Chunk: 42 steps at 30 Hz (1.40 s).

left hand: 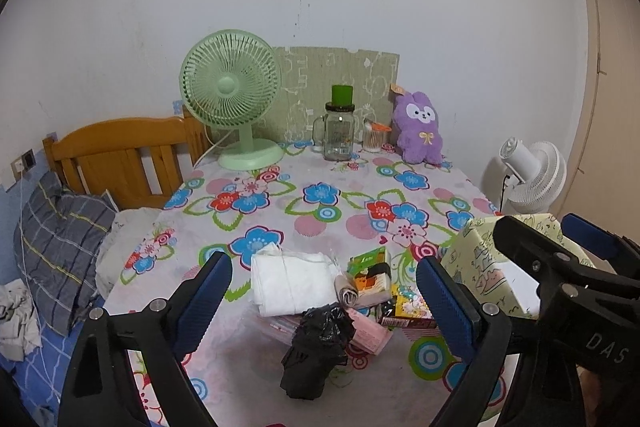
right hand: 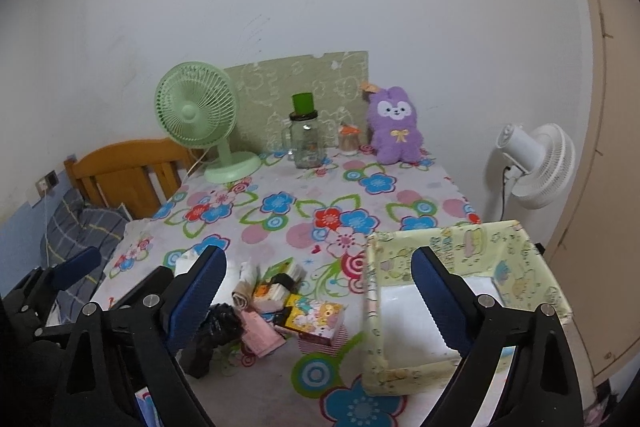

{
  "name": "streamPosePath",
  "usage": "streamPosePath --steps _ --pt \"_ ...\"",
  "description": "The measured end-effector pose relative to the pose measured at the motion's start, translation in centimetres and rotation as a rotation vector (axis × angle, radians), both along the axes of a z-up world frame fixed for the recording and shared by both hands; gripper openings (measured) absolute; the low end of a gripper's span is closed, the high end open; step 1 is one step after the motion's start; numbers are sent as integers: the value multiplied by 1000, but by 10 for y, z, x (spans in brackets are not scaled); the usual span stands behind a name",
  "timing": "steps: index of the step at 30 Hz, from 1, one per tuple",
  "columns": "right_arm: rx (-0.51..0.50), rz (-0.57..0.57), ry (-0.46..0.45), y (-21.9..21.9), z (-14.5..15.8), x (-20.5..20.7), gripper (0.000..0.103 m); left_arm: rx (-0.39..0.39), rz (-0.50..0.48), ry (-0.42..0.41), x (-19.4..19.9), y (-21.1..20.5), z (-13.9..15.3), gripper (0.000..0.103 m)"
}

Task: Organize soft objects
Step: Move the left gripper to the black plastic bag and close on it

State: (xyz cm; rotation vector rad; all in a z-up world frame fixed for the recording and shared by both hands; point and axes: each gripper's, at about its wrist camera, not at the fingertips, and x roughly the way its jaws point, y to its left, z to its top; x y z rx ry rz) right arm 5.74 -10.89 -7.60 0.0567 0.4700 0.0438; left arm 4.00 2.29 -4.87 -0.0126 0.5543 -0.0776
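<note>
Soft objects are heaped at table centre: one folded white cloth (left hand: 294,281), one crumpled black bag (left hand: 316,347), one pink packet (left hand: 370,333) and small printed packs (right hand: 316,317). One open patterned box (right hand: 452,307) is set at 3 o'clock of the heap. At 12 o'clock one green fan (left hand: 230,87), one glass jar (left hand: 339,137) and one purple plush (left hand: 418,133) are lined up. Left gripper (left hand: 324,299) and right gripper (right hand: 318,297) are seen spread wide, nothing pinched.

A folded white cloth (left hand: 294,281), a crumpled black bag (left hand: 316,347) and a pink packet (left hand: 370,333) lie clustered at lower centre; a pale yellow box (right hand: 452,291) sits open at lower right.
</note>
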Motion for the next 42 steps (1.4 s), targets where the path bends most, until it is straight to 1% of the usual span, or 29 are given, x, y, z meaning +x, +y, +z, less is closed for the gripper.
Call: streamPosePath --steps 10,15,21,27,30,32,34,38,41,42 --pt "17 32 26 21 -26 11 95 16 -17 48 9 10 -25 94" --pt "7 49 32 31 -38 15 93 20 -21 70 12 14 -37 94" --pt "23 36 48 35 -56 19 92 23 -56 117 16 14 -61 92" --pt "15 51 76 39 -73 24 90 18 -60 159 20 14 -80 89" --pt "7 50 91 42 -79 27 90 16 -62 176 21 14 -89 85" --pt "-36 50 72 47 -83 26 90 17 -66 190 21 13 -94 81" --pt "-60 55 70 52 -86 26 90 18 -74 203 22 12 -98 75" --pt "-45 81 93 55 -91 29 90 17 -86 217 25 10 -104 68" --pt "-44 86 112 56 -96 32 90 14 -96 224 27 10 -106 61" --pt "-42 88 117 56 -97 33 90 12 -105 231 27 10 -108 55"
